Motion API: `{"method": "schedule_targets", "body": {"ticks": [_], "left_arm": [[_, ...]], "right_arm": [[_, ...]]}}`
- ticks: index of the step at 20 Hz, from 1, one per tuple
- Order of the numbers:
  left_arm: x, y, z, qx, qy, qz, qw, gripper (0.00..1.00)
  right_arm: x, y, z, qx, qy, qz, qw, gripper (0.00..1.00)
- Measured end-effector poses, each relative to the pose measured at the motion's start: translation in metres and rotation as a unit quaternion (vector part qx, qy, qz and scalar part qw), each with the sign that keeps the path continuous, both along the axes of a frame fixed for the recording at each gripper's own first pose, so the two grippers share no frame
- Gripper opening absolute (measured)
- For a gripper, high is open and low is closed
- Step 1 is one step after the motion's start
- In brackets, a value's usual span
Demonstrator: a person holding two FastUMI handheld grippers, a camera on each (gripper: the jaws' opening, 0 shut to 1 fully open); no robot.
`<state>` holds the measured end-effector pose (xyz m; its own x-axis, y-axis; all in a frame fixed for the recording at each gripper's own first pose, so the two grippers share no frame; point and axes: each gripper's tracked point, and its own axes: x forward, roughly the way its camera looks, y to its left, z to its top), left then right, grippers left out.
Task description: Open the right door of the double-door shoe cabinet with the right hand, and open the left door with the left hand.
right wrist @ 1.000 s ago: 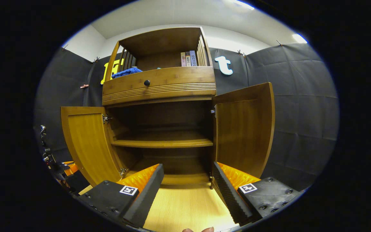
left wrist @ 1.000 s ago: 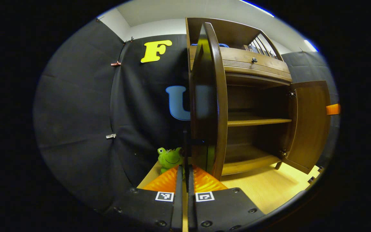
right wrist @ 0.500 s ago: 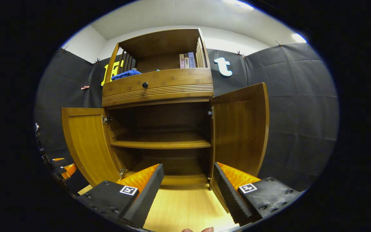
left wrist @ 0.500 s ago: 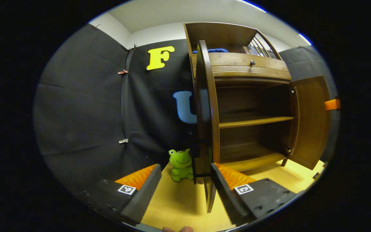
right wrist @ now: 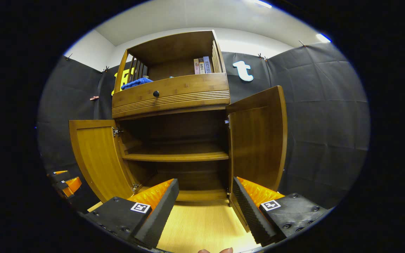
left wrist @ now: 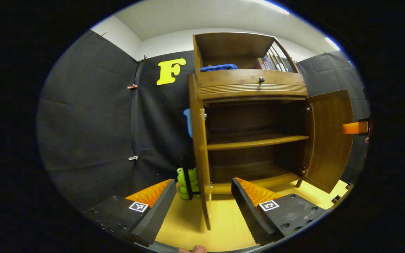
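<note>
Both doors of the shoe cabinet stand wide open, so the task looks done; nothing left but to back off, I'd judge. Right door sits at 1 o'clock in the right gripper view, left door at 9. In the left gripper view the left door is edge-on, dead ahead at 12.

My left tool is released, jaws spread, gripping nothing. My right tool likewise, apart w/ nothing between.

Inside: lower compartment w/ one shelf, both levels bare. Top bay has books and a blue cloth. Green frog toy on the counter, behind the left door.
</note>
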<state>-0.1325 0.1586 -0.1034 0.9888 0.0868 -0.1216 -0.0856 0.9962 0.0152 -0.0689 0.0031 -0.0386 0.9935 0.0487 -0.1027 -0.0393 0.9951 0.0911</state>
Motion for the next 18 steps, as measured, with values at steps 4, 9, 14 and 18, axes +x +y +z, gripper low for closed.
{"method": "schedule_targets", "body": {"ticks": [4, 9, 14, 18], "left_arm": [[0.015, -0.037, 0.024, -0.021, -0.007, -0.004, 1.000, 0.98], [0.029, -0.082, 0.045, -0.017, -0.018, -0.021, 0.999, 1.00], [0.036, -0.123, 0.056, -0.016, -0.020, -0.041, 0.999, 1.00], [0.044, -0.145, 0.075, -0.034, -0.039, -0.043, 0.998, 1.00]], "right_arm": [[-0.001, -0.004, 0.006, -0.002, -0.007, 0.008, 1.000, 0.97], [-0.003, -0.013, 0.012, -0.004, -0.014, 0.013, 1.000, 0.96], [-0.003, -0.024, 0.012, -0.002, -0.019, 0.011, 1.000, 0.98], [-0.001, -0.030, 0.014, -0.006, -0.026, 0.012, 1.000, 0.97]]}}
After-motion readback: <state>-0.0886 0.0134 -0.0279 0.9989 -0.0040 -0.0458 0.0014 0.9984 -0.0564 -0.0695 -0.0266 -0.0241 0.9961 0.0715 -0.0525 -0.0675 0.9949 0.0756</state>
